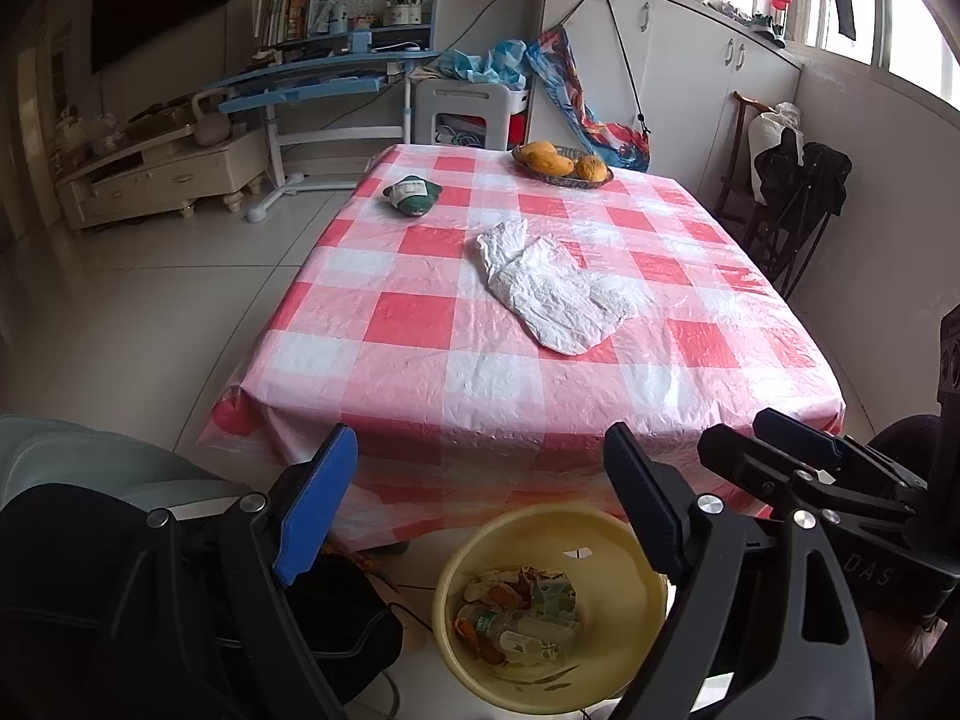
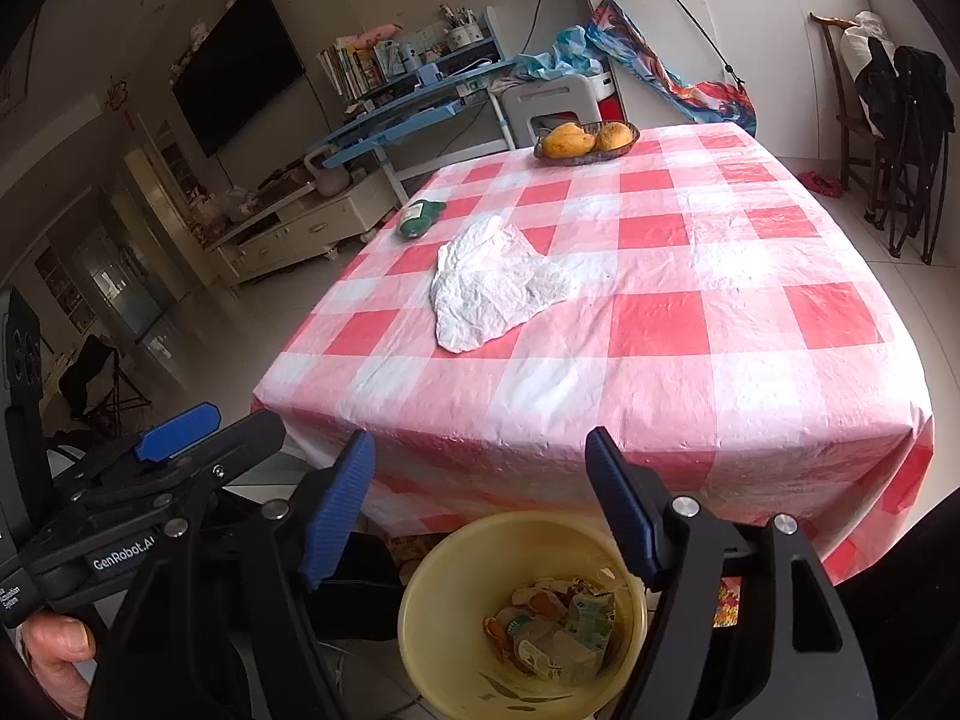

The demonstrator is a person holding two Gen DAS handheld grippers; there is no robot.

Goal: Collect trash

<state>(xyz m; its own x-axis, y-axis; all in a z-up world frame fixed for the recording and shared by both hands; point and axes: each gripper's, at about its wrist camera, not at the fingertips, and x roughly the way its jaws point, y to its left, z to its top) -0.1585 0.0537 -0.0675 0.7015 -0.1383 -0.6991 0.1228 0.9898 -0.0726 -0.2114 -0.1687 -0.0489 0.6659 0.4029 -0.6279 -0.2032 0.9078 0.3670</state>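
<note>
A crumpled white plastic bag [image 1: 555,285] [image 2: 489,285] lies on the red-and-white checked table [image 1: 540,378] [image 2: 690,360]. A green crushed packet [image 1: 413,194] [image 2: 420,217] lies near the table's far left edge. A yellow bin [image 1: 624,606] [image 2: 444,600] holding bottles and wrappers stands on the floor at the table's near edge. My left gripper [image 1: 480,462] is open and empty above the bin. My right gripper [image 2: 480,462] is open and empty above the bin too. The right gripper also shows in the left wrist view [image 1: 780,450], and the left gripper in the right wrist view [image 2: 180,426].
A basket of mangoes [image 1: 561,163] [image 2: 587,141] stands at the table's far edge. A black bag [image 1: 336,618] lies on the floor left of the bin. A dark chair [image 1: 792,204] [image 2: 894,120] stands right of the table. A blue desk [image 1: 324,84] is behind.
</note>
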